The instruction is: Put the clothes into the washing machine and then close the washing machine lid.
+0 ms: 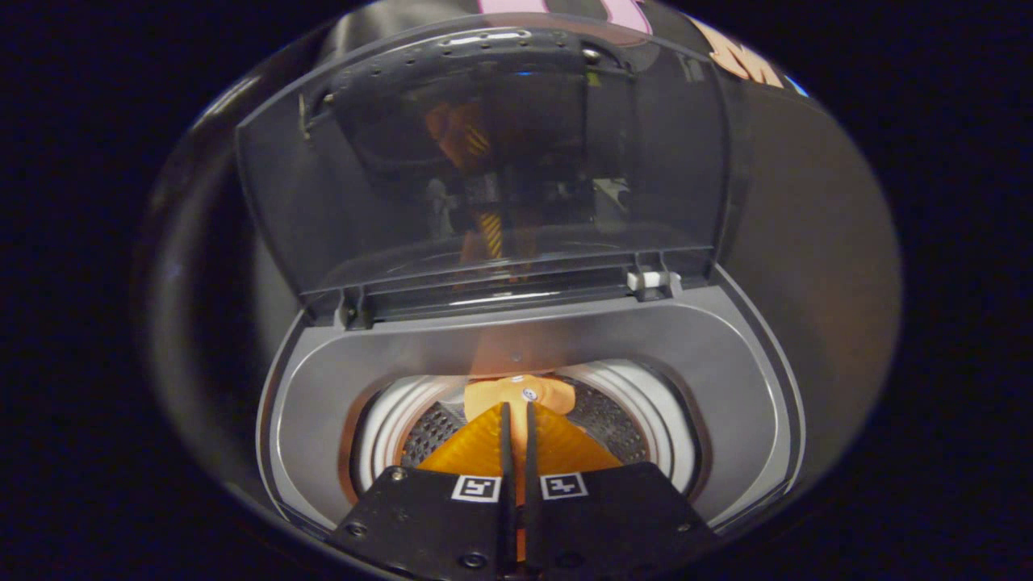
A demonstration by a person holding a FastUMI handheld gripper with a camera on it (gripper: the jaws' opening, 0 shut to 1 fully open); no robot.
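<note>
hovering over the washing machine [726, 363], your gripper [516, 411] has its fingers nearly pressed together, a thin slit between them, and whether they pinch the orange cloth [520, 393] just ahead of their tips you cannot tell. that cloth sits at the mouth of the drum [613, 415], at 12 o'clock from the fingertips. farther toward 12 o'clock the smoky see-through lid [339, 202] stands raised on its hinges, throwing back a dim reflection.
</note>
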